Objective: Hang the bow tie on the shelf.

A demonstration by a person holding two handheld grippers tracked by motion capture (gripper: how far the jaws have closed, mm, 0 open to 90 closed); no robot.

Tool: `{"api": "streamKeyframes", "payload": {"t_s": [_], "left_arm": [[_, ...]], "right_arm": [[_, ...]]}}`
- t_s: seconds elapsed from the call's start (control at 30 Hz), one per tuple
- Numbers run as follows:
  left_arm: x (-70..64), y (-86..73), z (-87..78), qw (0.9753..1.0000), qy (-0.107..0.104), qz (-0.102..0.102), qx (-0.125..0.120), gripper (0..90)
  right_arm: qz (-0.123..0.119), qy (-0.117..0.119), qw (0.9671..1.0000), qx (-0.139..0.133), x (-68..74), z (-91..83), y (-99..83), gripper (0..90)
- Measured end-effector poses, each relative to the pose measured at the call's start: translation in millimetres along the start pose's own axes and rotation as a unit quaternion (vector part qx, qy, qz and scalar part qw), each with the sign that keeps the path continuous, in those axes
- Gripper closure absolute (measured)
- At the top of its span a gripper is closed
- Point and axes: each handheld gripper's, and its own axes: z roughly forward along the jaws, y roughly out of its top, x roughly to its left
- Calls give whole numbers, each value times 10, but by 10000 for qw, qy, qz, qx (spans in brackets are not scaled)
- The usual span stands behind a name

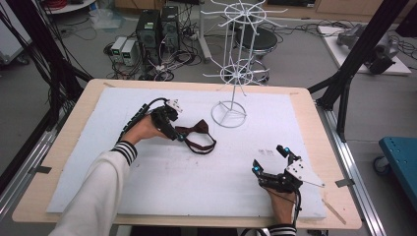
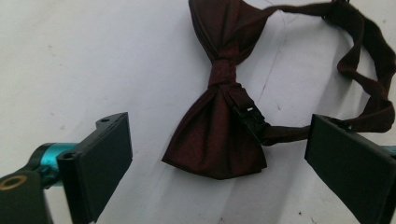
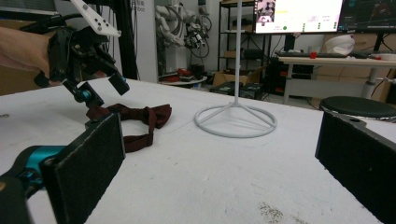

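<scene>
A dark maroon bow tie (image 1: 197, 132) lies flat on the white foam board (image 1: 196, 187), its strap (image 2: 369, 70) looping off to one side and a black clasp (image 2: 247, 114) at its knot. My left gripper (image 1: 178, 129) is open and held low over the bow's near wing, one jaw on either side without touching it (image 2: 224, 163). My right gripper (image 1: 269, 158) rests open near the board's front right, nothing between its jaws (image 3: 224, 168). From the right gripper view, the bow tie (image 3: 140, 119) sits under the left gripper (image 3: 105, 92).
A white wire display stand (image 1: 229, 114) with hooked arms rises behind the bow tie, and its ring base (image 3: 236, 121) sits on the board. The wooden table (image 1: 64, 147) rims the board. Black frame posts, computers and a stool stand beyond; a blue cart (image 1: 401, 152) is at the right.
</scene>
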Motion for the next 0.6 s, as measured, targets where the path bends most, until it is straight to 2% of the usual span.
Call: {"api": "streamKeyframes", "payload": {"t_s": [0.2,0.3,0.37,0.5,0.6], "left_arm": [[-7,-1,36,9999,14,53,108,115],[-11,-3,42,9999,4,44,125,161],[-11,-4,55,9996,57,135,250,184],[-25,-1,83,9994,76,141,302,239],[-30,3,102,9989,96,228,406,278]], "right_arm": [[-11,0,10000,1,0,0,0,7],[-9,0,10000,7,0,-1,0,7],[-9,-2,10000,9,0,-1,1,7],[-24,3,10000,-17,-5,1,0,7],[-37,-7,10000,-31,-9,3,0,7]]}}
